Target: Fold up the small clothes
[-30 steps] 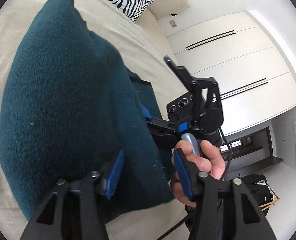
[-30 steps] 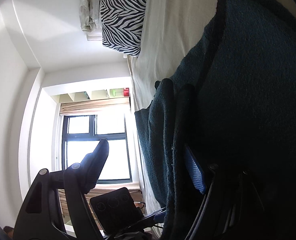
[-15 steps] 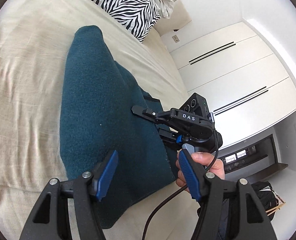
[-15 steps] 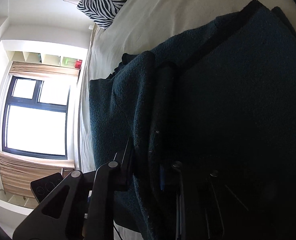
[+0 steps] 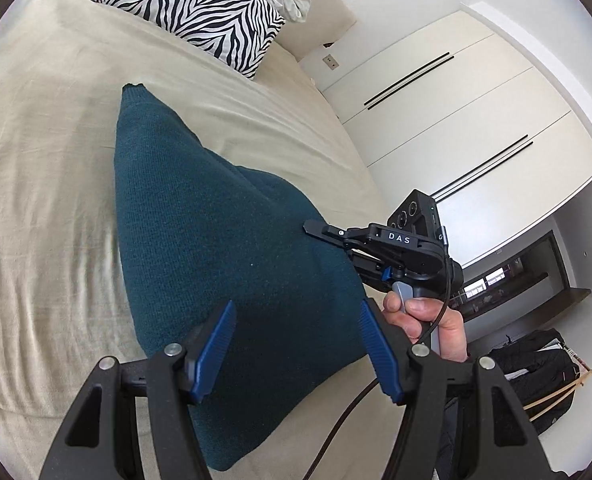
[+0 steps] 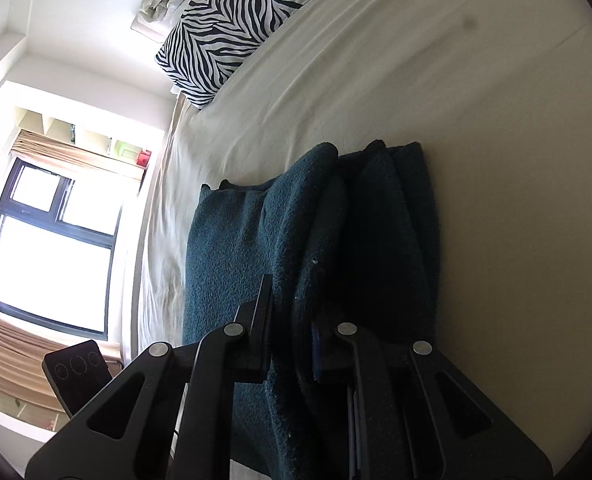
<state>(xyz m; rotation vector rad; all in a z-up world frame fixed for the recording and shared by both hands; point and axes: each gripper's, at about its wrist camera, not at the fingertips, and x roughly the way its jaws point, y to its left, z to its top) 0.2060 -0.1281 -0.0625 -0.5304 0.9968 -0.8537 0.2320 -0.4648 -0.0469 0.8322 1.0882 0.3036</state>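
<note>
Right gripper [image 6: 290, 334] has just closed its fingers on a fold of the dark teal knitted garment [image 5: 216, 248] and lifted it off the cream bed sheet [image 5: 44, 184].
Left gripper [image 5: 296, 344] hovers released over the near end; next, I judge, carry the pinched edge across without dragging the layers.

The right claw [image 6: 290, 344] has its blue pads almost wholly buried in a fold of the teal garment [image 6: 252, 248], whose near end is cut off by the lower edge; the person's hand [image 5: 427, 320] is partly screened by the left claw [image 5: 296, 352]. The dark heap [image 5: 535, 364] beside the wardrobe is too small to identify.
</note>
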